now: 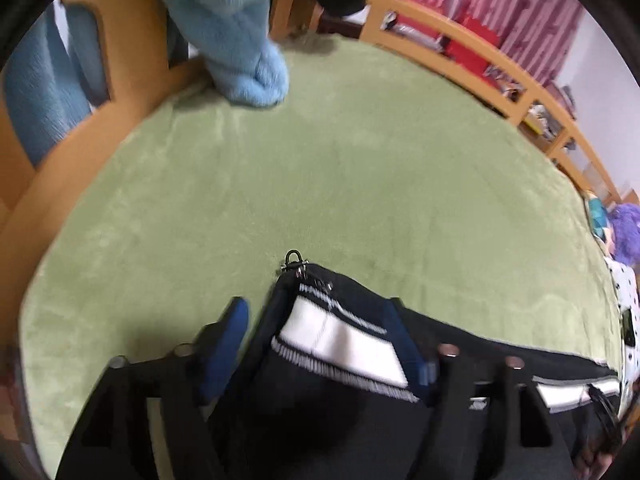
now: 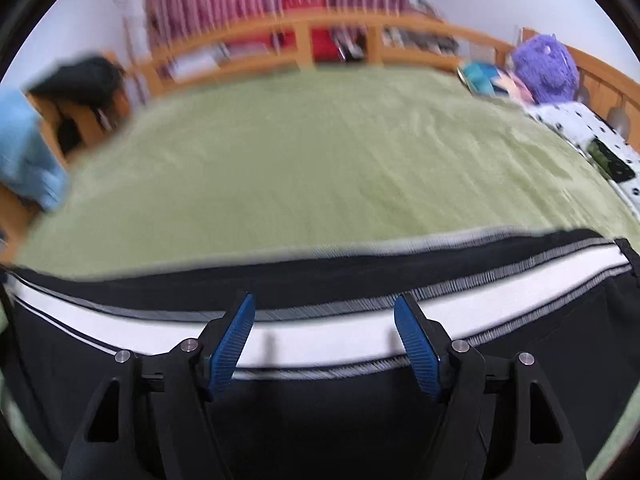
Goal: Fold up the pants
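On green blanket [image 1: 360, 168] — black pants [image 2: 320, 280], white-striped, spread flat

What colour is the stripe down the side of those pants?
White, edged with thin grey ribbed lines, on black pants. The stripe shows best in the right wrist view.

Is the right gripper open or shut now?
Open. In the right wrist view the right gripper holds its blue pads wide apart above the white stripe of the pants, not pressing on the cloth.
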`<state>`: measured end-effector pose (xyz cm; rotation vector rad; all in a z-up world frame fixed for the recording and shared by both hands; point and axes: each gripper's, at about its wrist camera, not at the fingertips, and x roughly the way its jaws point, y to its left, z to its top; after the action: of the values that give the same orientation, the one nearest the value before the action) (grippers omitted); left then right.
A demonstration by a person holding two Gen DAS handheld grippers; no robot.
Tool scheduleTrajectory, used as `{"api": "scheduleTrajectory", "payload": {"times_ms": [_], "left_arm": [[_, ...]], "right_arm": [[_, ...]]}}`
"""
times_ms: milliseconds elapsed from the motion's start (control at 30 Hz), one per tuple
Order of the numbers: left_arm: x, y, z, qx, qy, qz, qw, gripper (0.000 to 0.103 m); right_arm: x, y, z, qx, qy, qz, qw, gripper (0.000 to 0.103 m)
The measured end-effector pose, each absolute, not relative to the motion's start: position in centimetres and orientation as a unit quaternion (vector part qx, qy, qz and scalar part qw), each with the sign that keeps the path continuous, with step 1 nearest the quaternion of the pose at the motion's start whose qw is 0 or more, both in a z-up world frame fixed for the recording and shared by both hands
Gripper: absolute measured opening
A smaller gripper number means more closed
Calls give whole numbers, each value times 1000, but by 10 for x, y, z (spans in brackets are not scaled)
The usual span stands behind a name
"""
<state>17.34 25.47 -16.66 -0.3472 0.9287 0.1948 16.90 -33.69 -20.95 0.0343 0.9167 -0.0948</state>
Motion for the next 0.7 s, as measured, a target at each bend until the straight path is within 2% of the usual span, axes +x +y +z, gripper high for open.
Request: {"api": "scheduleTrajectory", "payload": {"times_ms": [33,67,100,133,233,300,433,467,500,600,700], "left_arm": [[161,252,-161,-164,440,87,878,70],[150,250,-159,-164,442,81,878,70],[141,247,-158,-164,446,75,877,70],[130,245,-158,-165,451,69,875,70],[90,239,-168,-188,459,62,866,70],[70,239,-177,-192,458,69,865,70],[52,243,-207,-183,475,111,854,70],[53,243,-213,-176,494,128,842,67],[54,245,-220,-172,512,151,828,57],[48,247,-212,-196,499,150,830,56],[50,234,-191,-178,472,140,852,60]], "right_arm": [[176,-340,-220,31,470,-51,881,69],[178,-343,-223,45,480,-48,875,63],[179,-345,-222,55,481,-44,874,58],[175,-347,-213,72,467,-34,880,57],[155,-351,-187,91,408,-17,908,59],[143,-350,-178,85,385,-10,919,64],[135,-350,-175,84,383,-11,920,64],[135,-351,-173,88,384,-12,919,64],[135,-352,-172,93,384,-15,919,64],[129,-361,-166,109,377,-27,919,64],[125,-368,-164,112,377,-38,919,64]]}}
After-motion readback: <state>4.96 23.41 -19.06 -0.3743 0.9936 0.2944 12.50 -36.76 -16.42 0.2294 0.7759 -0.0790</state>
